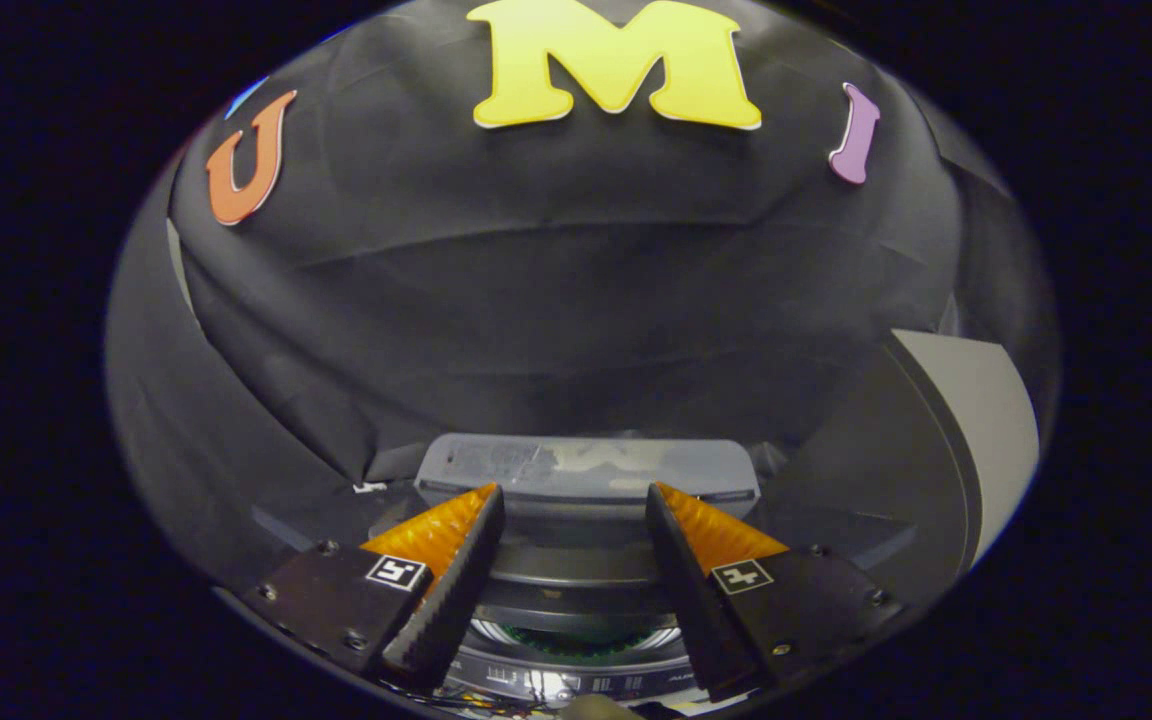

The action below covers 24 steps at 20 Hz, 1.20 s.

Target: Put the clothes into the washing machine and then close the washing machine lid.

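My feed is dim overall: the booth wall (556, 300) soaks up most of the light and reads as flat dark grey with soft creases. Light seems to fall from above and ahead, since the raised washer lid (586, 468) carries a pale, patchy sheen. Down low, the washer's front rim (576, 682) throws small hard glints. The claw (574, 500) hangs open with nothing between its fingers; their inner faces sit in shadow. Fisheye bending is strong: the wall bulges and straight lines curve hard toward the rim. A pale panel (976, 430) to the right is the brightest patch. Focus looks fair mid-frame, softer at the rim.
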Available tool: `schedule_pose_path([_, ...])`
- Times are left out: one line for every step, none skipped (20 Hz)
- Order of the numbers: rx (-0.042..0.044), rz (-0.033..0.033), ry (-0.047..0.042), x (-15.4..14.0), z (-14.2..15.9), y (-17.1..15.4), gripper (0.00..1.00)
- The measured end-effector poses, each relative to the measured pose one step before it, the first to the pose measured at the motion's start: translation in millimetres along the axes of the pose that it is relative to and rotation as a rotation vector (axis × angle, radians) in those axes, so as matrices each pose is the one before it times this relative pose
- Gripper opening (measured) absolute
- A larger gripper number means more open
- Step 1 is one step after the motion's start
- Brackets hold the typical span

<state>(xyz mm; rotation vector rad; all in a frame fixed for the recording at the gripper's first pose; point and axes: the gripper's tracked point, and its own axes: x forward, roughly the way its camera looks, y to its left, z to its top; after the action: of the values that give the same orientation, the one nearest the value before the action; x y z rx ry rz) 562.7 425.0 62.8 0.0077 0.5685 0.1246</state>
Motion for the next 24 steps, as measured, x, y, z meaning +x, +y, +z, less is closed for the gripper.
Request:
schedule_pose_path([-0.00761, 0.00267, 0.01082, -1.83, -10.75, 1.15, 0.89])
schedule_pose_path([-0.00304, 0.0036, 0.0103, -1.11, -10.09, 0.84, 0.89])
schedule_pose_path([-0.00427, 0.00043, 0.01223, -0.27, -8.64, 0.22, 0.89])
schedule_pose_path([-0.00397, -0.00118, 0.01073, -0.62, -6.5, -1.33, 0.89])
schedule_pose_path([0.00007, -0.00163, 0.01119, -1.22, -7.04, -0.47, 0.89])
schedule_pose_path([0.00095, 0.00351, 0.01055, -0.31, -5.52, 0.31, 0.89])
schedule_pose_path([0.0017, -0.00013, 0.00195, -1.48, -1.4, -0.68, 0.89])
schedule_pose_path([-0.00105, -0.00374, -0.00027, -1.36, 0.32, -1.76, 0.89])
schedule_pose_path([-0.00396, -0.00351, -0.00574, -3.26, 0.35, -1.03, 0.89])
schedule_pose_path([-0.00032, -0.00153, -0.00586, -3.36, 1.13, -1.9, 0.89])
schedule_pose_path([0.00062, 0.00084, -0.00287, -3.13, -0.07, -0.38, 0.89])
schedule_pose_path([0.00276, 0.00045, -0.00588, -5.0, 1.09, -2.04, 0.89])
schedule_pose_path([0.00079, 0.00317, -0.00915, -6.89, 0.34, -1.39, 0.89])
schedule_pose_path([-0.00375, 0.00079, -0.01598, -9.77, 0.78, -2.86, 0.89])
schedule_pose_path([-0.00396, 0.00266, -0.02123, -11.42, 2.11, -2.86, 0.89])
schedule_pose_path([-0.00696, 0.00554, -0.0236, -13.43, 1.86, -2.85, 0.89])
schedule_pose_path([-0.00574, 0.00356, -0.03289, -15.13, 3.53, -4.98, 0.89])
schedule_pose_path([-0.00262, 0.00173, -0.03283, -18.35, 3.18, -5.73, 0.89])
schedule_pose_path([0.00326, 0.00592, -0.03296, -18.53, 2.96, -7.06, 0.89])
schedule_pose_path([0.00881, 0.01996, -0.03766, -20.25, 4.75, -4.23, 0.89])
schedule_pose_path([0.01065, 0.02311, -0.03361, -20.72, 4.44, -3.52, 0.89])
schedule_pose_path([0.00673, 0.00295, -0.03628, -21.65, 3.73, -10.22, 0.88])
schedule_pose_path([0.00658, -0.0049, -0.03897, -25.37, 6.51, -14.81, 0.89])
schedule_pose_path([0.00624, 0.00216, -0.03919, -25.34, 6.68, -11.28, 0.89])
